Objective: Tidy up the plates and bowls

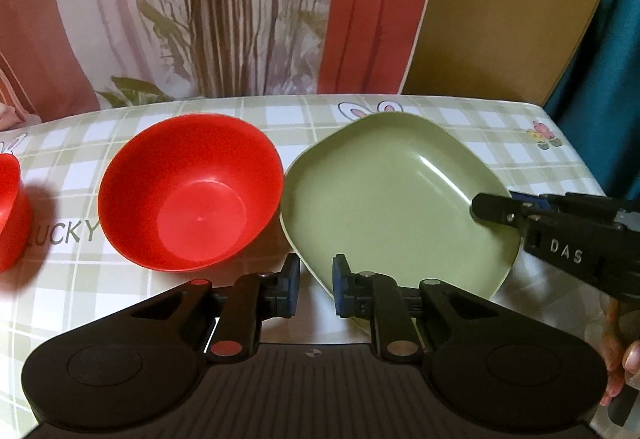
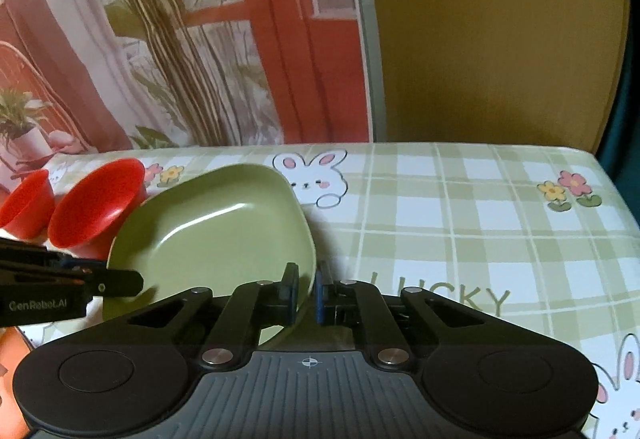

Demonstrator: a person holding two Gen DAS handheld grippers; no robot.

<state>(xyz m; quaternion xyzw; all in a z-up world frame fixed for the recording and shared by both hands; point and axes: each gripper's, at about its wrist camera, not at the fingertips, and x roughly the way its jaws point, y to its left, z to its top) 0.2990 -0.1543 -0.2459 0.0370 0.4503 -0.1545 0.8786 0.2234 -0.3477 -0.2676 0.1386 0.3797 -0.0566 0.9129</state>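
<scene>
A green square plate (image 1: 384, 199) lies right of a red bowl (image 1: 192, 195) on the checked tablecloth. My left gripper (image 1: 317, 285) is shut on the plate's near-left rim, which runs slantwise between the blue pads. From the right, my right gripper (image 1: 486, 209) bites the plate's right rim. In the right wrist view the right gripper (image 2: 307, 289) has its pads nearly together on the plate (image 2: 212, 231) edge. The left gripper (image 2: 136, 281) clamps the opposite side there. The plate sits tilted, with a shadow under it. The red bowl (image 2: 96, 207) touches the plate's far-left side.
A second red bowl (image 1: 8, 215) stands at the far left, also in the right wrist view (image 2: 28, 203). A printed backdrop (image 1: 240, 7) hangs behind the table. The table edge (image 1: 568, 135) falls off at the right. Bare tablecloth (image 2: 460, 223) spreads right of the plate. A hand (image 1: 624, 351) holds the right gripper.
</scene>
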